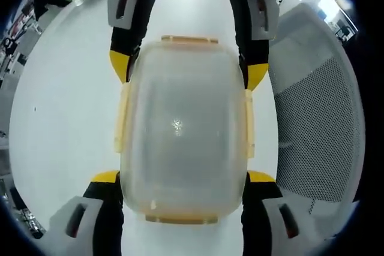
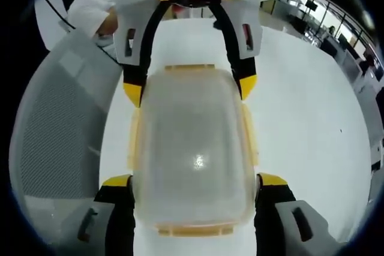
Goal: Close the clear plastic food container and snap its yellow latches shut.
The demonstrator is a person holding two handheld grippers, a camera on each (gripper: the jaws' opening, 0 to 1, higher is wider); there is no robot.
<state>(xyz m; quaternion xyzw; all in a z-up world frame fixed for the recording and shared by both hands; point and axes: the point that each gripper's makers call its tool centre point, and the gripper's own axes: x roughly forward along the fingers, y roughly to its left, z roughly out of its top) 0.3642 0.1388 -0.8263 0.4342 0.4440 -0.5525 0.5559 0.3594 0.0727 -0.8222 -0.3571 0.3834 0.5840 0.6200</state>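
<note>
- left gripper [image 1: 183, 178]: its yellow-tipped jaws rise at the near end of the clear container [image 1: 183, 130] and stand wide apart, one on each long side of the box; whether the tips press its walls cannot be told.
- right gripper [image 2: 195, 181]: likewise spread, straddling its own near end of the container [image 2: 191, 148]; it enters the left gripper view at the far end of the box [image 1: 189, 73], and the left gripper shows opposite in the right gripper view [image 2: 191, 88].
- container: lid down, lying between both pairs of jaws on the white table [image 1: 66, 118], beside a grey mesh chair [image 1: 318, 124].
- yellow latches [image 1: 122, 118]: side ones [image 2: 249, 136] and end ones [image 1: 180, 219] look flared outward, apparently unsnapped.
- risk, as judged: pressing one latch alone may slide or tip the light box; a lid sitting askew would keep a latch from catching.
</note>
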